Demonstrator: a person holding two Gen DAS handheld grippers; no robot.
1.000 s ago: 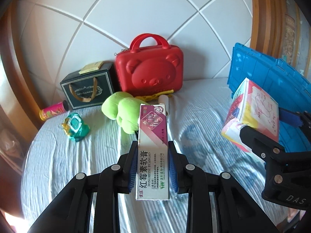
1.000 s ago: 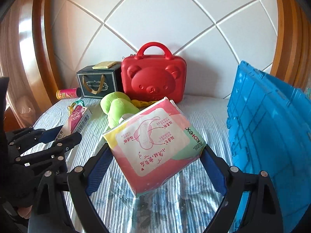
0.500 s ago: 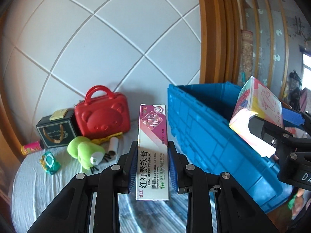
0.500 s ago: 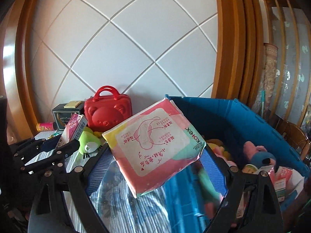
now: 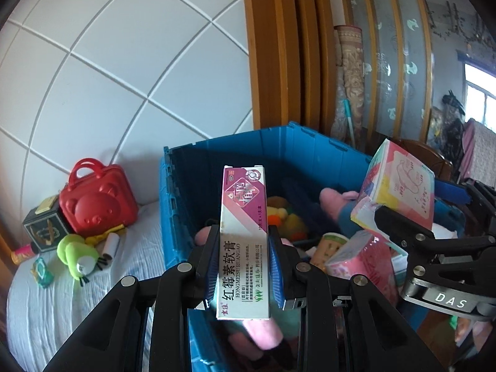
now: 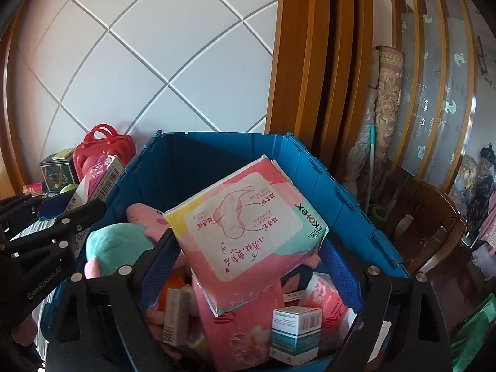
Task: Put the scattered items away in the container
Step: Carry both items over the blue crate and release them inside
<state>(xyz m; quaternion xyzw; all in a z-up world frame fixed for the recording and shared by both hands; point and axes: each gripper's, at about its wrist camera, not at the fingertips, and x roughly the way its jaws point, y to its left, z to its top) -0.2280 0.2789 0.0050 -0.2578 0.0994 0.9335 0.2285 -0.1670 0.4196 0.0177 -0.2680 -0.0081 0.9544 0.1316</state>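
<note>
The left hand-held gripper (image 5: 243, 266) is clamped narrowly on an upright ointment box (image 5: 243, 241), poised over the near rim of the blue container (image 5: 217, 161). The right hand-held gripper (image 6: 248, 266) is spread wide around a pink pad pack (image 6: 245, 226), hanging over the container's crowded inside. Let go here, the ointment box could clip the rim and tumble onto the bed (image 5: 62, 294); the pad pack could slide off the heaped toys and boxes

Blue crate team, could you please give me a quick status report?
Left tool shut on ointment box. Right tool shut on pad pack. Both above blue crate, already holding plush toys. Nothing blocking the drop.
</note>
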